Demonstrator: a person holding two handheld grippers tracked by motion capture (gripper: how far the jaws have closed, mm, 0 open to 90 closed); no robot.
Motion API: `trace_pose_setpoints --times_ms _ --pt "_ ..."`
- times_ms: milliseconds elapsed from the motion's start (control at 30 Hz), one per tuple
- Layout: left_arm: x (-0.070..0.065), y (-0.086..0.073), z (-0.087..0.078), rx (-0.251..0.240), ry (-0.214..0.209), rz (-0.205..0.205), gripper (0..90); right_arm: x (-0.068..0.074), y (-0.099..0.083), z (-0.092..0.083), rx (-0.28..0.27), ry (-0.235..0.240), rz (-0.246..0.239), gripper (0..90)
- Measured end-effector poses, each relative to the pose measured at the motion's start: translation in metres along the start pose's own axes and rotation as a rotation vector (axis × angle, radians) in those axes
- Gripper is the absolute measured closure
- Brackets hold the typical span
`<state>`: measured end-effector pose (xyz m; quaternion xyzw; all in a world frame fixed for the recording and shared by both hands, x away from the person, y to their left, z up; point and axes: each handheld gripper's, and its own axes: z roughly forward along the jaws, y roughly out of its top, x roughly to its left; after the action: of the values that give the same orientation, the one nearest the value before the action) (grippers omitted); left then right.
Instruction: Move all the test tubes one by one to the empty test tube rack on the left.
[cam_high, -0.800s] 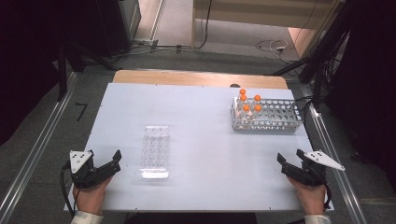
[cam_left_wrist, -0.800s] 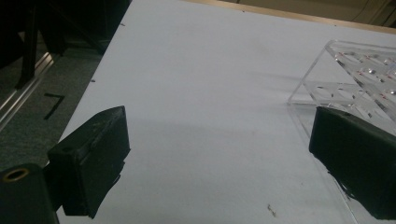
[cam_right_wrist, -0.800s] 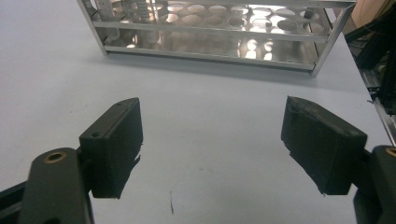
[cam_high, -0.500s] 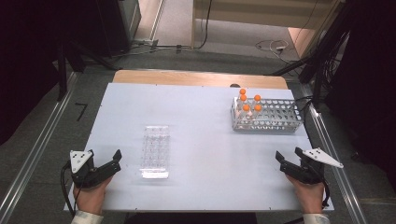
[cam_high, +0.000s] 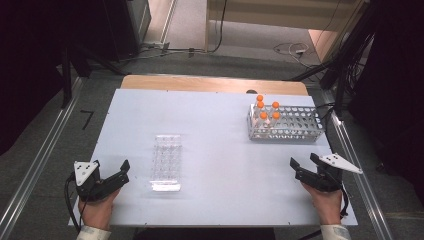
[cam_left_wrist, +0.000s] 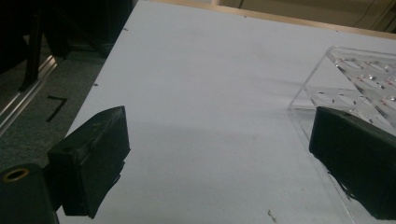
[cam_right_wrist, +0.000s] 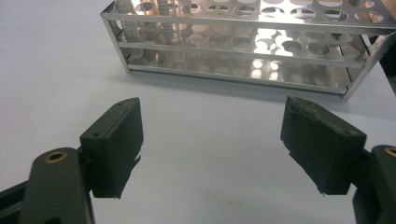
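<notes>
A clear plastic well plate (cam_high: 166, 162) lies flat on the white table (cam_high: 215, 145), left of centre. At the right rear stands a metal tube rack (cam_high: 285, 122) with several orange-capped tubes (cam_high: 268, 106) in its left end. My left gripper (cam_high: 117, 172) rests at the table's front left corner, open, nothing between its jaws; the plate's corner (cam_left_wrist: 359, 79) lies just beyond its right jaw. My right gripper (cam_high: 304, 165) sits at the front right, open and empty, pointing at the rack (cam_right_wrist: 243, 42) a short way ahead.
The table's front edge runs just under both hands. Metal rails (cam_high: 35, 170) flank the table on either side. A wooden strip (cam_high: 210, 82) borders the far edge. Cables lie on the floor beyond.
The right gripper has shifted slightly left. The left gripper, plate and rack have not moved.
</notes>
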<state>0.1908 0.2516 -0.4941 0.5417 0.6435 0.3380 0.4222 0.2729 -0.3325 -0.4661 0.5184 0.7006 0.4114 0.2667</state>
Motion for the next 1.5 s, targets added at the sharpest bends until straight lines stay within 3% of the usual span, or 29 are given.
trace_pose_setpoints --times_ms 1500 --pt "0.000 0.000 0.001 0.000 0.002 -0.001 4.8 0.018 0.042 0.040 -0.026 0.048 -0.034 21.7"
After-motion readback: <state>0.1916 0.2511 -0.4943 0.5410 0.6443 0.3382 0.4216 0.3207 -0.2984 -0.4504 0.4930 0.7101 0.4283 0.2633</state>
